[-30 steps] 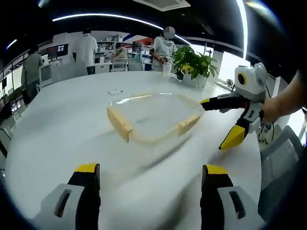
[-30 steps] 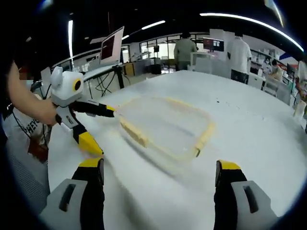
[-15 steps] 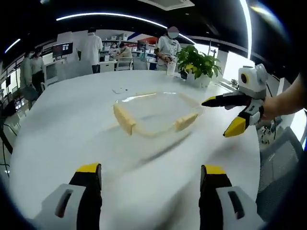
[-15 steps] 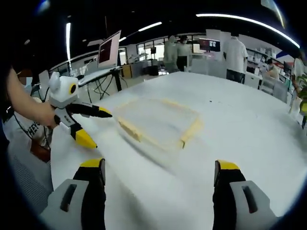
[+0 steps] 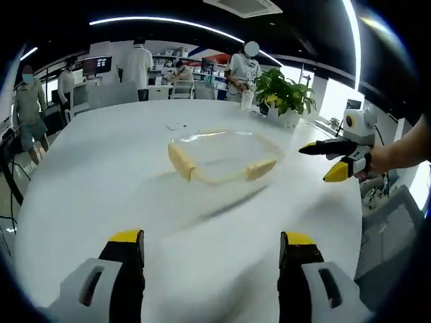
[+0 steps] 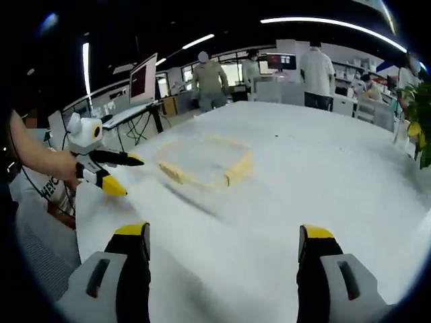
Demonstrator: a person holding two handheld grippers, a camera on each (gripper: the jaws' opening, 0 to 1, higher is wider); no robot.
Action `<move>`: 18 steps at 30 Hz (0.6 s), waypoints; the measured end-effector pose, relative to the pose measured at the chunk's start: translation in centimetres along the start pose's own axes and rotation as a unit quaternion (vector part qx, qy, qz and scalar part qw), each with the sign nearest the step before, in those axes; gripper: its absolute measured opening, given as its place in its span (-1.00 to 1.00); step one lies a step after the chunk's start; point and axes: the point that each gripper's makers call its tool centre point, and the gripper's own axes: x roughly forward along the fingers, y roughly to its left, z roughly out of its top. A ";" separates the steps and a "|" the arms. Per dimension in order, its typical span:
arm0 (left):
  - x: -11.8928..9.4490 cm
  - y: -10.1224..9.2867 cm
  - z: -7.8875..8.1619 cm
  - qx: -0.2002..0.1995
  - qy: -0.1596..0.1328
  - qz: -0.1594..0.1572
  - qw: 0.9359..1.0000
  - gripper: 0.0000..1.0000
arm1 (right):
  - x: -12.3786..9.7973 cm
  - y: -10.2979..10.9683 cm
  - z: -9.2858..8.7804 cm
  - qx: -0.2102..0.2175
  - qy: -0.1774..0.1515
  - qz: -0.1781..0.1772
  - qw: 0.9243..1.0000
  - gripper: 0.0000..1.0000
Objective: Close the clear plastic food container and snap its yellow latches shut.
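Left tool (image 5: pixel 210 269) open — potted plant (image 5: pixel 283 94) beyond container (image 5: pixel 225 156).

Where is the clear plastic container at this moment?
The clear plastic container sits on the white table, centre of the left gripper view, between the left gripper and the potted plant; the right gripper hovers beside it.

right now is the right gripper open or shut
Open. In the left gripper view the right gripper shows its two yellow-tipped jaws spread in a V beside the clear container, gripping nothing.
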 end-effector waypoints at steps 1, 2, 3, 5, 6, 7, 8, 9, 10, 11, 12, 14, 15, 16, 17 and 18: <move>-0.2 -0.1 0.1 0.001 -0.002 0.001 1.000 0.57 | -0.3 0.0 0.1 0.000 -0.002 0.000 1.000 0.78; -0.3 -0.2 0.1 0.000 -0.004 0.001 1.000 0.56 | -0.5 0.0 0.2 0.001 -0.003 -0.001 1.000 0.78; -0.6 -0.3 0.2 -0.002 -0.006 0.001 1.000 0.56 | -0.8 0.0 0.2 0.004 -0.006 -0.005 1.000 0.79; -1.0 -0.4 0.2 -0.006 -0.009 0.003 1.000 0.55 | -1.2 -0.1 0.4 0.007 -0.011 -0.011 1.000 0.81; -1.3 -0.6 0.3 -0.008 -0.012 0.005 1.000 0.53 | -1.5 -0.1 0.6 0.008 -0.014 -0.010 1.000 0.79; -1.6 -0.7 0.5 -0.006 -0.017 0.005 1.000 0.50 | -1.9 -0.1 0.7 0.010 -0.017 -0.011 1.000 0.78; -1.9 -1.0 0.6 -0.005 -0.021 0.004 1.000 0.49 | -2.1 0.0 0.7 0.010 -0.019 -0.011 1.000 0.78; -2.1 -1.1 0.7 -0.004 -0.023 0.004 1.000 0.49 | -2.3 0.1 0.8 0.011 -0.020 -0.012 1.000 0.78; -2.4 -1.3 0.7 -0.004 -0.025 0.004 1.000 0.49 | -2.6 0.3 0.8 0.011 -0.022 -0.011 1.000 0.78; -2.6 -1.3 0.6 -0.004 -0.027 0.004 1.000 0.49 | -2.8 0.4 0.8 0.013 -0.023 -0.010 1.000 0.77; -2.8 -1.4 0.6 -0.004 -0.028 0.004 1.000 0.49 | -3.0 0.6 0.7 0.013 -0.022 -0.009 1.000 0.76; -3.3 -1.5 0.3 -0.004 -0.028 0.005 1.000 0.47 | -3.6 1.0 0.4 0.011 -0.019 -0.007 1.000 0.76; -3.5 -1.5 0.2 -0.006 -0.028 0.006 1.000 0.45 | -3.7 1.0 0.2 0.011 -0.019 -0.007 1.000 0.75; -3.8 -1.5 0.3 -0.011 -0.033 0.007 0.999 0.44 | -4.0 1.1 0.1 0.014 -0.020 -0.007 1.000 0.75; -3.9 -1.5 0.3 -0.015 -0.035 0.008 0.999 0.44 | -4.4 1.3 0.1 0.016 -0.021 -0.007 1.000 0.75; -4.2 -1.5 0.3 -0.018 -0.036 0.008 0.999 0.45 | -4.6 1.4 0.0 0.018 -0.022 -0.007 1.000 0.75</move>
